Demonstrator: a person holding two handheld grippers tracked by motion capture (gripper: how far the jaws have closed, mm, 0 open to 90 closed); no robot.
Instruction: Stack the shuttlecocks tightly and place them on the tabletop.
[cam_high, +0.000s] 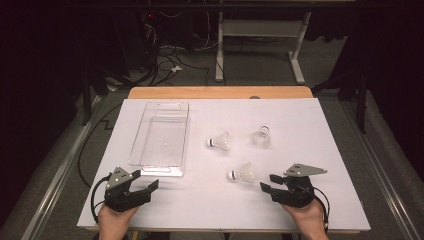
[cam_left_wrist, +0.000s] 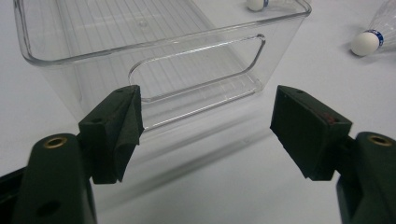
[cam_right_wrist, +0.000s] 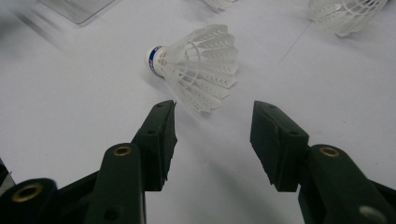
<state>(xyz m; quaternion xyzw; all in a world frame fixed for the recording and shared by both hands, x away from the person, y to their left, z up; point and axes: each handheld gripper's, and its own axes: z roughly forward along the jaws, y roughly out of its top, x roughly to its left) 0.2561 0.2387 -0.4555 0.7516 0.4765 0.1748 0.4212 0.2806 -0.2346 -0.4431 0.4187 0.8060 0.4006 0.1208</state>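
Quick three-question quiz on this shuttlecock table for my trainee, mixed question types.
1. How many shuttlecocks lie on the table?
2. True or false: the clear bin already holds a shuttlecock.
3. Which hand-held gripper faces the nearest shuttlecock: A left, B right?

Key: 1. Three. 2. False, it is empty. 3. B; its jaws stand open just short of the shuttlecock, not touching it.
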